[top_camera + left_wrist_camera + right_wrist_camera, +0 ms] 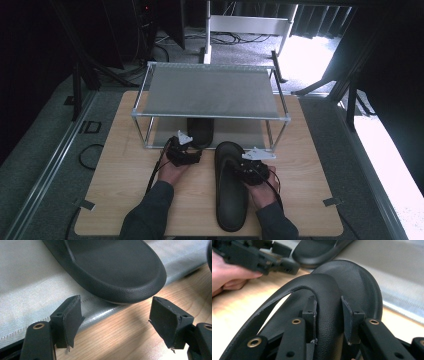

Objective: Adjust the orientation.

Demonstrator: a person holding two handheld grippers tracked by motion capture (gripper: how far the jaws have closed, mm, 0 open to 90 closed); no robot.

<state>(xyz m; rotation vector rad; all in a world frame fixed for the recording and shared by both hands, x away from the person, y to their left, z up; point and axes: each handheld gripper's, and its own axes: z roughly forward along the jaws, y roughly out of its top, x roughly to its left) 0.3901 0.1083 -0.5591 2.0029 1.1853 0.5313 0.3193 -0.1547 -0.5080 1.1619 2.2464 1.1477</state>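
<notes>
- The light wooden rectangular bench (pixel 125 200) takes up the middle and lower part of the high view, with grey carpet floor around it.
- A two-tier metal-framed shoe rack with grey mesh shelves (pixel 210 90) stands at the far edge of the bench, in the upper centre of the high view; its lower shelf shows as pale grey fabric (pixel 30 290) across the left of the left gripper view.
- A black moulded rubber slide sandal (pixel 230 195) lies lengthwise on the bench in the lower centre of the high view, toe toward the rack; its arched strap (pixel 322 290) fills the centre of the right gripper view.
- A second black rubber sandal (pixel 200 131) rests on the rack's lower shelf, its rounded end (pixel 120 272) overhanging the shelf edge above the wood in the upper half of the left gripper view.
- The right hand-held gripper (pixel 252 167), just right of centre in the high view, has its jaws closed against both sides of the first sandal's strap (pixel 328 317), gripping it.
- The left hand-held gripper (pixel 184 152), left of centre in the high view, sits just in front of the second sandal; its jaws (pixel 115 322) are spread wide and hold nothing, the sandal's end lying just beyond them without contact.
</notes>
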